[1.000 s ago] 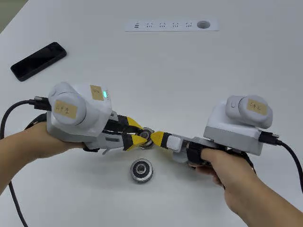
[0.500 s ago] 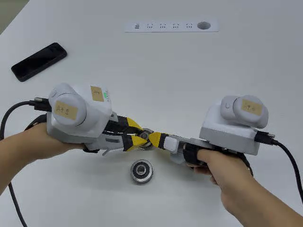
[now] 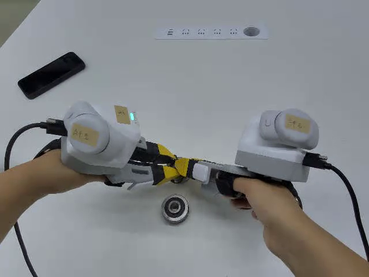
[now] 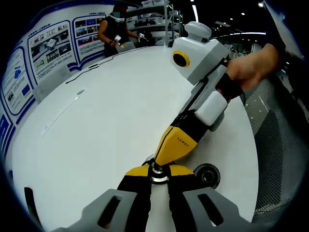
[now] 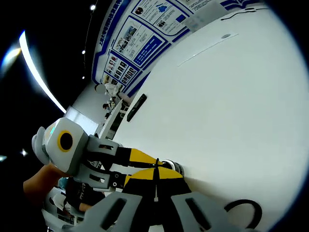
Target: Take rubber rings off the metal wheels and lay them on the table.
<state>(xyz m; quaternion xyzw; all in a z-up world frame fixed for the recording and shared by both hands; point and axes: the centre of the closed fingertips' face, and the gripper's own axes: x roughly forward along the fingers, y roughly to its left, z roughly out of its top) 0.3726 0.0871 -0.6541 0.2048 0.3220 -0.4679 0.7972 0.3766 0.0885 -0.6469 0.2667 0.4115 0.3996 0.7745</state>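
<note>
A small metal wheel (image 3: 176, 171) is held just above the table between the two grippers. My left gripper (image 3: 167, 171) is shut on it, yellow jaws on both sides of the wheel (image 4: 157, 173). My right gripper (image 3: 184, 167) comes in from the right with its jaws pressed together, and their tips touch the wheel's rim (image 5: 171, 167). Whether anything is pinched between them is hidden. The right gripper's yellow tip (image 4: 176, 144) lies on the wheel's top in the left gripper view. A second wheel (image 3: 174, 208) with a black rubber ring lies flat on the table near me.
A black phone (image 3: 51, 74) lies at the far left of the white table (image 3: 207, 92). A white power strip (image 3: 211, 31) runs along the far edge. Cables trail from both grippers. A person stands far off (image 4: 116, 26).
The right gripper has slid left until its tips meet the wheel held by the left gripper. The left gripper has kept its hold. The wheel on the table has stayed put.
</note>
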